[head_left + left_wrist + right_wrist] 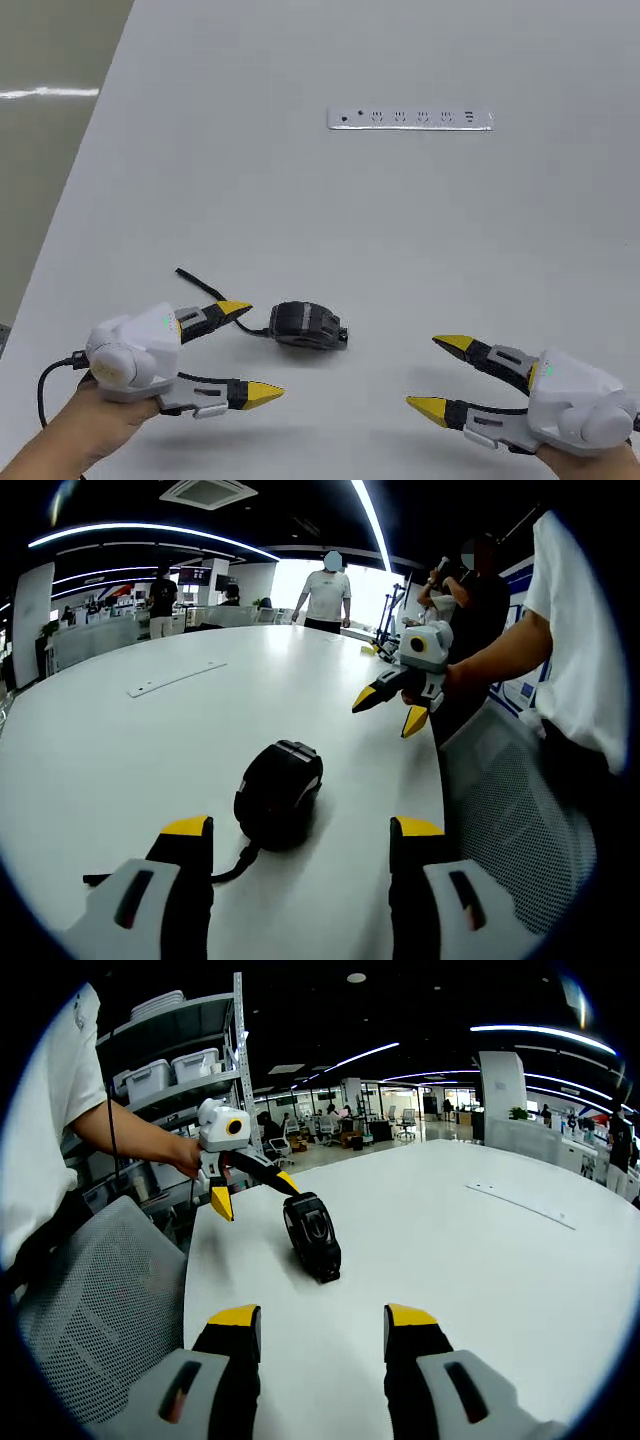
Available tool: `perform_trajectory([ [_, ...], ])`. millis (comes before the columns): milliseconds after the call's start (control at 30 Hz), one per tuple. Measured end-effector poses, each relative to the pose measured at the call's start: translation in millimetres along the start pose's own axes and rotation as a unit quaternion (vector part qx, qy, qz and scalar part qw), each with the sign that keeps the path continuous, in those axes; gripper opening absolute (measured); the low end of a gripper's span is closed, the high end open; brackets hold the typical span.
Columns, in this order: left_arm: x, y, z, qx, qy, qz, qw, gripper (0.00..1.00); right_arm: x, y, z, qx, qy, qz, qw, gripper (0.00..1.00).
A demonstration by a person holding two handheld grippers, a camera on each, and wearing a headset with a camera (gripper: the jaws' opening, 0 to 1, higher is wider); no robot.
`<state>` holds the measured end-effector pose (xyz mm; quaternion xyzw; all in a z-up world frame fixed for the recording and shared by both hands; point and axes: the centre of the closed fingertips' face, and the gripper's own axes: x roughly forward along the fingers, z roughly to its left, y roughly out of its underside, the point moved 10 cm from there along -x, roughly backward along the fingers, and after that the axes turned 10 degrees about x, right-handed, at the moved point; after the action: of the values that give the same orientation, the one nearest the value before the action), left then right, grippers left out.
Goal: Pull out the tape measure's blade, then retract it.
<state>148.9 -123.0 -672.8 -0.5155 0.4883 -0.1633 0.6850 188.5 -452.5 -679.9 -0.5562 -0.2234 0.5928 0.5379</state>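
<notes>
Tape measure [308, 325] lies on table [400, 220], blade not out; left gripper [260, 348] just beside it and right gripper [427, 372] farther off both gape wide, empty, so 0 of 2 steps look done.

Left claw [264, 349], right claw [422, 372]: white bodies, yellow tips; white sleeve [580, 630]

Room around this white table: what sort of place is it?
Probably an open-plan office or workshop: long ceiling light strips, a rack of storage bins, and people standing among desks beyond the table.
</notes>
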Motion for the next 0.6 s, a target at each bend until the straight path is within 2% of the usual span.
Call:
perform_trajectory([
  [333, 9.7, -1.8, 6.1, 0.012, 0.014, 0.005, 0.9998, 0.68, 14.1, -2.8, -4.9, -0.008, -0.014, -0.003, 0.9999, 0.48],
  [600, 13.4, -0.5, 11.7, 0.015, 0.012, 0.008, 0.9998, 0.66, 20.5, -1.5, -5.5, -0.016, -0.023, -0.002, 0.9996, 0.47],
])
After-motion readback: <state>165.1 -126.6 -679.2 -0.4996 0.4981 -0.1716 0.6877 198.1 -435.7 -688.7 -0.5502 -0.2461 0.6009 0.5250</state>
